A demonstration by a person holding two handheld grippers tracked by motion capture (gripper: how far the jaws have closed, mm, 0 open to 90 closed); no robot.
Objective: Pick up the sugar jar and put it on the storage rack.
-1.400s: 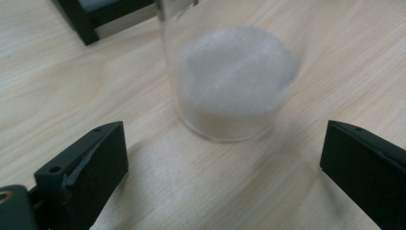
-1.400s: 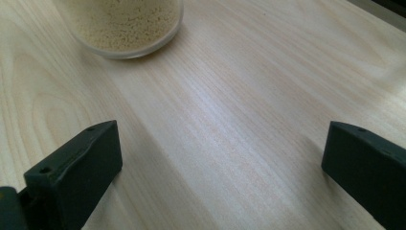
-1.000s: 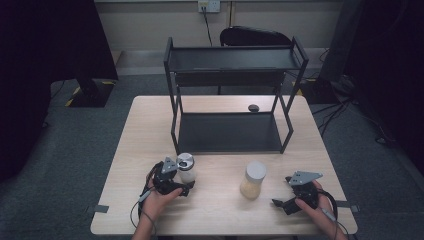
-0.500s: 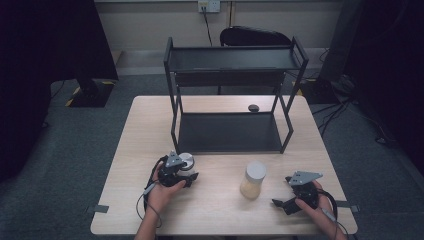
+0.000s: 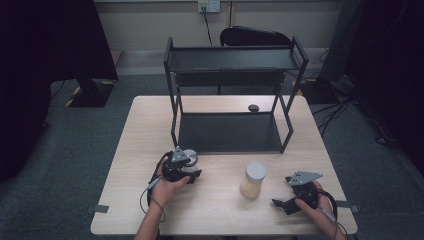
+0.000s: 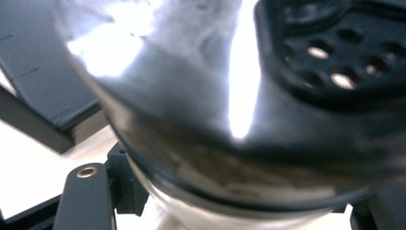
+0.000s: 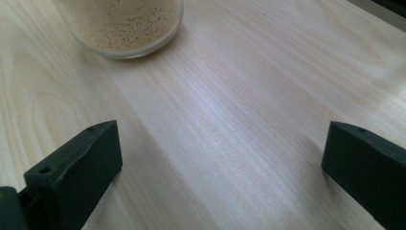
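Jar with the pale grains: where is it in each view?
High view: the grain jar stands on the table front of centre, between the two grippers.
Left gripper view: I can't make it out here.
Right gripper view: its base sits top left, ahead of open jaws.
Shared landmark: the pale wood tabletop.

You had nothing readable in front of you: no text, label, brand, number or sign could be made out on anything standing near the black rack (image 5: 235, 95), nor on the rack itself.
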